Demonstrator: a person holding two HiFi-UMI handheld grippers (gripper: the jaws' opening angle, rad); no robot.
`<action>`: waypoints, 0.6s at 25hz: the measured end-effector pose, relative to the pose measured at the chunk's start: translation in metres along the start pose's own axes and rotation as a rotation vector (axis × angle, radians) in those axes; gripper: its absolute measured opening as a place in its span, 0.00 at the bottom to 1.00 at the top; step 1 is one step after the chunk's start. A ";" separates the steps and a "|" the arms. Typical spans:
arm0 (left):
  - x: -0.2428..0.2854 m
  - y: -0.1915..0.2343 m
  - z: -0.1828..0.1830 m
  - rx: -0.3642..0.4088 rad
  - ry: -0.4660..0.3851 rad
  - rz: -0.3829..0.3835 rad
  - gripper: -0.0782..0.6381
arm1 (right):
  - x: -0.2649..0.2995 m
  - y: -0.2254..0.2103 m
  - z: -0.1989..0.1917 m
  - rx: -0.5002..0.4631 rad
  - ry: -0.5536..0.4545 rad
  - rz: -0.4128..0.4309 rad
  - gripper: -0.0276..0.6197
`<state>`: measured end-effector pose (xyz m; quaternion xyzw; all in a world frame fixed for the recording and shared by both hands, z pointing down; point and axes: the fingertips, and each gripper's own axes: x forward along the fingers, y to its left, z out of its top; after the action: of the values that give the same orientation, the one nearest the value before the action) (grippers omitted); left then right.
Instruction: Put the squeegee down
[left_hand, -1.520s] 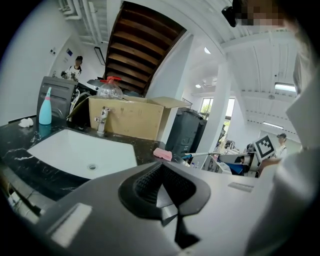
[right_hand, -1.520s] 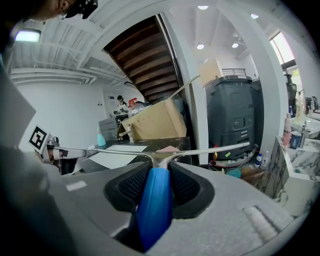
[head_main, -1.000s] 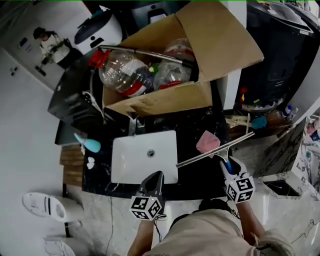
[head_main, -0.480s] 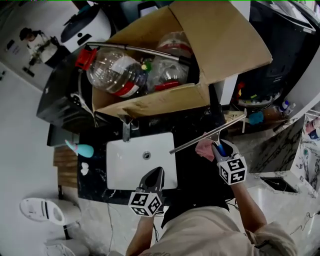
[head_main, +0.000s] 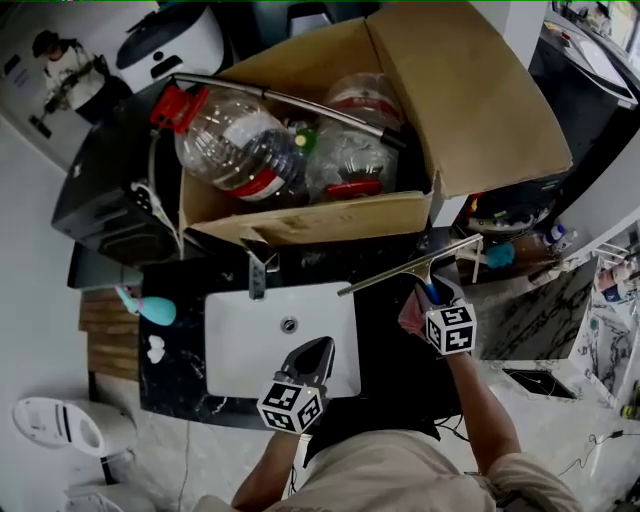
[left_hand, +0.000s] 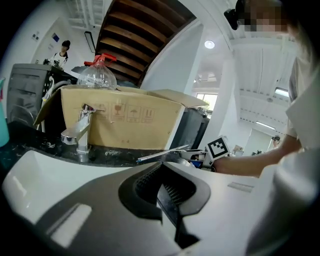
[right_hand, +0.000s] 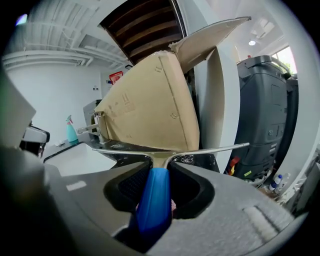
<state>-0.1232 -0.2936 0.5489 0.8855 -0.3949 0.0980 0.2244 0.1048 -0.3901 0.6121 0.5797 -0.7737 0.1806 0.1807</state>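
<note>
**Squeegee.** We find the squeegee (head_main: 410, 267) clear of the table (head_main: 385, 345). The right gripper (head_main: 433, 292) holds it in the air above the far right part of the dark top. It hangs just right of the white sink (head_main: 240, 345) and near the front wall of the cardboard box (head_main: 330, 218).

**Right gripper.** Its fingers (right_hand: 126, 185) are clamped on the blue handle (right_hand: 154, 200). The blade (right_hand: 210, 148) lies crosswise beyond the tips and roughly level. We judge that a hold on the handle leaves the blade free, so it can be laid flat.

**Left gripper.** The left gripper (head_main: 318, 348) hangs over the near part of the sink. Its fingers are pressed together with nothing between them, and it takes no part in the hold.

**Surroundings.** A pink cloth (head_main: 408, 316) lies on the table below the right gripper, partly hidden by it.

**Finding.** The task is not yet done, because the squeegee rests on nothing but the fingers. The bare table left between box, cloth and sink rim looks narrow. In our opinion the long blade could catch the box wall on the way down, so a place nearer the person would be safer.
</note>
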 end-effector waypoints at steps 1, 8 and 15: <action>0.001 0.001 -0.001 -0.003 0.005 -0.010 0.13 | 0.006 -0.001 -0.001 0.000 0.011 -0.010 0.24; 0.002 0.010 -0.010 -0.024 0.034 -0.069 0.13 | 0.026 -0.007 -0.024 -0.001 0.115 -0.068 0.25; 0.002 0.013 -0.013 -0.016 0.052 -0.110 0.13 | 0.031 -0.009 -0.040 -0.073 0.193 -0.118 0.26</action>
<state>-0.1311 -0.2961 0.5655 0.9011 -0.3404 0.1054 0.2470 0.1086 -0.3987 0.6631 0.5971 -0.7234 0.1963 0.2855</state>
